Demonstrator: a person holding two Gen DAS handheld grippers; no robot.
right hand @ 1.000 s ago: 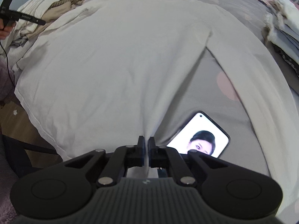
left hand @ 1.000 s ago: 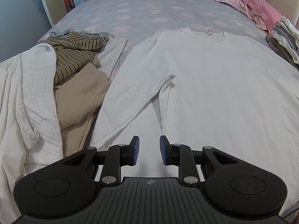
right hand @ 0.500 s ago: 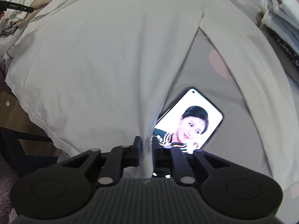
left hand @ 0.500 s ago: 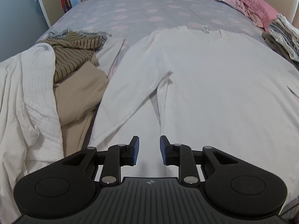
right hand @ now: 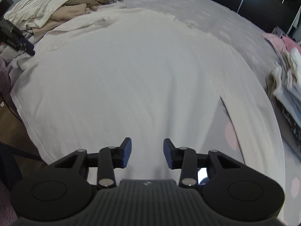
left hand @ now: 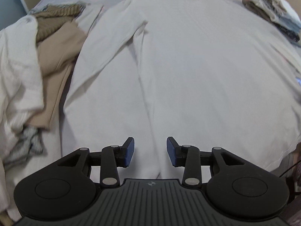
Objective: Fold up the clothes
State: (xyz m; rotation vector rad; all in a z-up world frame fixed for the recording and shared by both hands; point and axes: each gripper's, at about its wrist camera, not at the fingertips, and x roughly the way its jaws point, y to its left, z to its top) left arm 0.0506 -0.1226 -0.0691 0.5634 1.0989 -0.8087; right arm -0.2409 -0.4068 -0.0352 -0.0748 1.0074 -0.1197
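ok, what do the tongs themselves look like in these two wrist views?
Both match. The left tongs and right tongs have black linkage arms with silver pivot pins, blue pads on the fingertips, two round black discs at the base and a ribbed dark grey centre plate with a small round emblem. No hands or sleeves show.

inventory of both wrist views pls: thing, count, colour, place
long-sleeved top: 1, white, spread flat across the bed, sleeves lying alongside the body
bed cover: 1, grey with pink dots, under everything
unfolded clothes pile: 1 heap, white, tan and striped brown, beside the top, on the left of the left wrist view
folded stack: 1, pale mixed colours, on the right of the right wrist view
pink bedding: pink, beyond the stack; count unclear
phone: 1, lit screen, mostly hidden behind the right gripper
left gripper: 1, black, blue pads, over the top, jaws opening, nothing between them
right gripper: 1, same build, jaws opening, nothing between them
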